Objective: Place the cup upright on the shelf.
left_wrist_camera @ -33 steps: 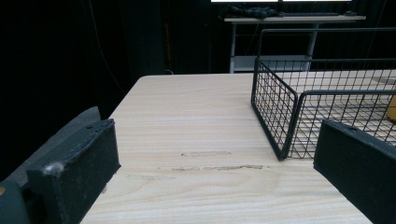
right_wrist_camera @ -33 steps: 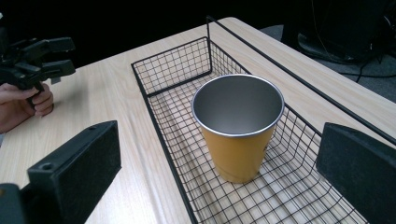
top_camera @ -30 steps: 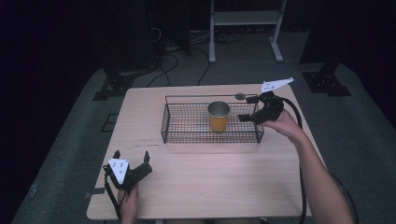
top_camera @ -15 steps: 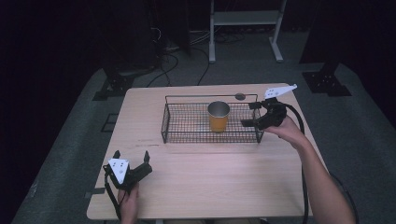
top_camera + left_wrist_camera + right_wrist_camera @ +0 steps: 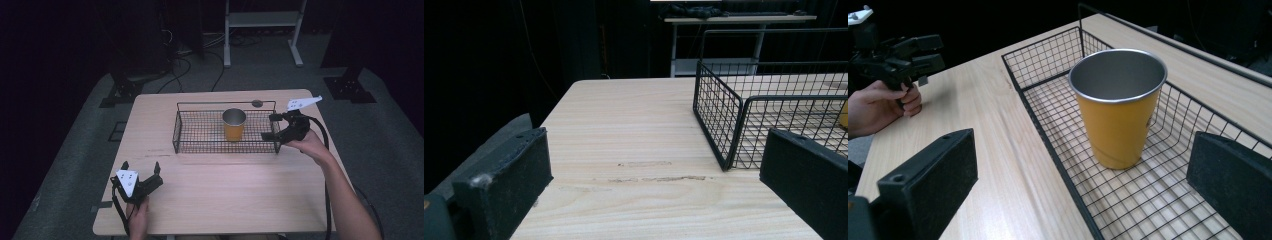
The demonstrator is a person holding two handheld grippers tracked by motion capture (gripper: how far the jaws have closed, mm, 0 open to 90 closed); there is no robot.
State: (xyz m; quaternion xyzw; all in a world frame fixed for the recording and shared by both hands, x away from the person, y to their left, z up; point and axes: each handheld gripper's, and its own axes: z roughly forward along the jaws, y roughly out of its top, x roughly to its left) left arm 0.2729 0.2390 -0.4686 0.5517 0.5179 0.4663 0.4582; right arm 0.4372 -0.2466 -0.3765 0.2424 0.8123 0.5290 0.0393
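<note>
An orange cup with a metal inside (image 5: 234, 125) stands upright in a black wire basket (image 5: 200, 148) at the middle of the wooden table. My right gripper (image 5: 270, 127) hovers at the basket's right end, open, its jaws pointing left toward the cup. In the right gripper view the cup (image 5: 1118, 115) stands between the wide-apart jaws, a short way ahead, untouched. My left gripper (image 5: 141, 165) rests near the table's front left, open and holding nothing. In the left gripper view, the basket's left end (image 5: 724, 125) is ahead on the right.
A small dark round object (image 5: 257, 103) lies on the table (image 5: 240, 190) just behind the basket. A white-framed stand (image 5: 262, 20) is on the floor beyond the table. The other hand and its gripper (image 5: 923, 52) appear far off in the right gripper view.
My right gripper has shifted down and slightly toward the person, settling beside the basket's right end. The left gripper, cup and basket have not moved.
</note>
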